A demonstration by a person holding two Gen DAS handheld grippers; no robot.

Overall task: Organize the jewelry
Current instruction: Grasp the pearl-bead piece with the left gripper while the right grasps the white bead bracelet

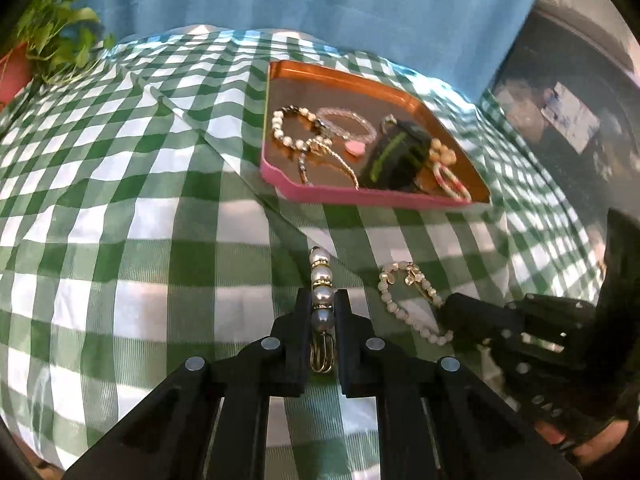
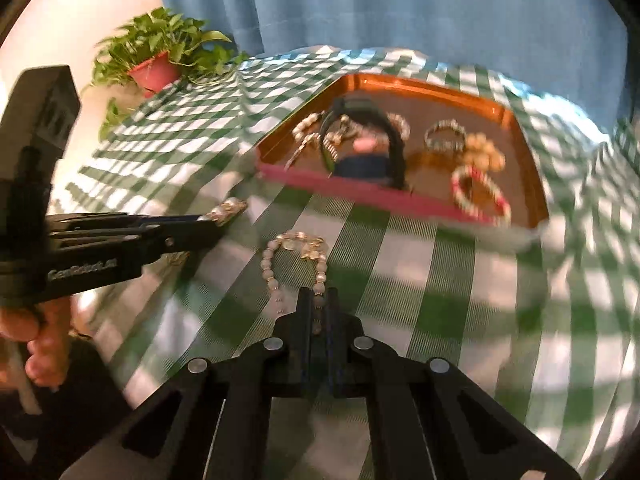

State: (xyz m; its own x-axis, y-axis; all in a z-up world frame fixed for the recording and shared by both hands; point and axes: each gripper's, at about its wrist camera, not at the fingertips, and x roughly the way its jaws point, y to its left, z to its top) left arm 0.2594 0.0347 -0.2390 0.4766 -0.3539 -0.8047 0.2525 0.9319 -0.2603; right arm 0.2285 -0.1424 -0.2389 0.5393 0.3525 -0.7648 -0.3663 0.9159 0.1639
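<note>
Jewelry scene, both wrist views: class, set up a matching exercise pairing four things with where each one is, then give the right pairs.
Things:
1. pearl bracelet
2. beaded bracelet
3. black watch
4. potted plant

Places:
A. in the pink tray
B. at the far corner of the checked cloth
C. between the left gripper jaws
D. on the cloth, one end in the right gripper jaws

Pairs: 1-C, 2-D, 3-A, 4-B

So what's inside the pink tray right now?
The tray holds a pearl bracelet, a clear bead bracelet, a gold chain, a black watch and a red-white bracelet. Whatever lies under the watch is hidden.
</note>
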